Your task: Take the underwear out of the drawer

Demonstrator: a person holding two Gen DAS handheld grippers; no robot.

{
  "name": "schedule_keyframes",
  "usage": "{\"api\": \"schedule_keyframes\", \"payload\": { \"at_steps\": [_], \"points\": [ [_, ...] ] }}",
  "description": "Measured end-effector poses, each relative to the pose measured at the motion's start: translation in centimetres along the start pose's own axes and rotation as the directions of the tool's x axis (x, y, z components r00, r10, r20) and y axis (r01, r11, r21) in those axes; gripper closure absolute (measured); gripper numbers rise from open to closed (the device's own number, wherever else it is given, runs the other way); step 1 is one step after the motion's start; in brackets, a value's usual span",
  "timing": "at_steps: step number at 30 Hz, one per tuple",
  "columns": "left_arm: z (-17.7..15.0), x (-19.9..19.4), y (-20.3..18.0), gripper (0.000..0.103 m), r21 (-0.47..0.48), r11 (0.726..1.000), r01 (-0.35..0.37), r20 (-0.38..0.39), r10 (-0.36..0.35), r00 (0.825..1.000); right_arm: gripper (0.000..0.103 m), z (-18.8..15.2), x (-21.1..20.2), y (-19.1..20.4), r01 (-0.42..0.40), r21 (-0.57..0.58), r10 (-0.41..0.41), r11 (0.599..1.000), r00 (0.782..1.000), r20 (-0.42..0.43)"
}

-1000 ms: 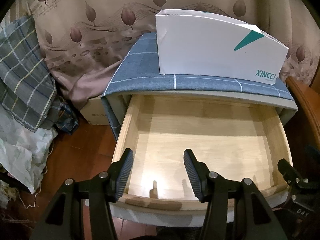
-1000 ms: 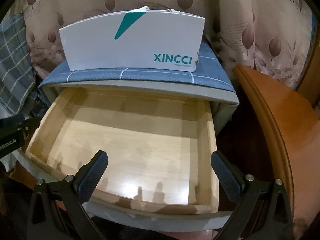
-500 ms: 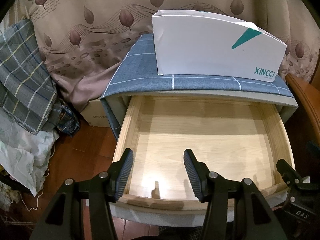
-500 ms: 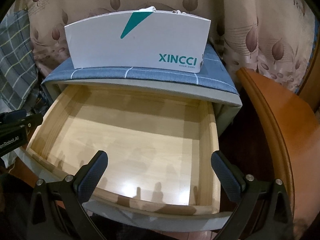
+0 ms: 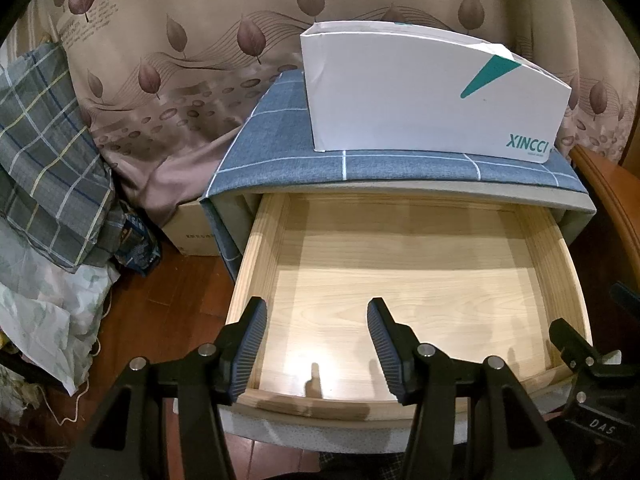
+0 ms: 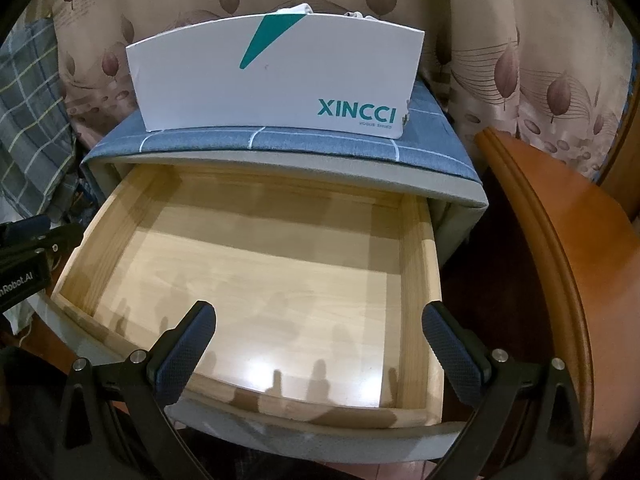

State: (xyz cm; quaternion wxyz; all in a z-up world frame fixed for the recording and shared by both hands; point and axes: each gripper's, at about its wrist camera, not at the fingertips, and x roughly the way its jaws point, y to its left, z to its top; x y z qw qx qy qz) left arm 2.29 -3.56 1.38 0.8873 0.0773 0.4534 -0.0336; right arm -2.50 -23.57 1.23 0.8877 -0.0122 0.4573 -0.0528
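Observation:
The light wooden drawer [image 5: 256,280] [image 6: 416,280] stands pulled out, and its bare floor shows nothing lying in it. My left gripper [image 5: 316,308] hovers over the drawer's front left part, open, with nothing between its fingers. My right gripper [image 6: 319,312] hangs over the front edge with its jaws wide apart and nothing in them. On the blue checked cloth [image 5: 280,160] over the cabinet stands a white XINCCI box [image 5: 420,96] [image 6: 280,80]. A bit of white fabric [image 6: 300,9] peeks over its rim; I cannot tell what it is.
A curtain with leaf print [image 5: 180,60] hangs behind. A plaid cloth [image 5: 44,152] and pale bedding [image 5: 40,312] are piled at the left on the wooden floor. A cardboard box [image 5: 192,232] stands beside the cabinet. An orange-brown wooden furniture edge [image 6: 560,240] curves along the right.

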Motion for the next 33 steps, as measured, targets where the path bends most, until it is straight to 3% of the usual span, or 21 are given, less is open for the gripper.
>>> {"api": "schedule_keyframes", "payload": {
  "at_steps": [33],
  "points": [
    [-0.26,-0.14,-0.27,0.049,0.033,0.999,-0.001,0.022,0.001,1.0,0.001,-0.04,0.53,0.4,-0.009,-0.003,0.009,1.0,0.999,-0.031]
  ]
}}
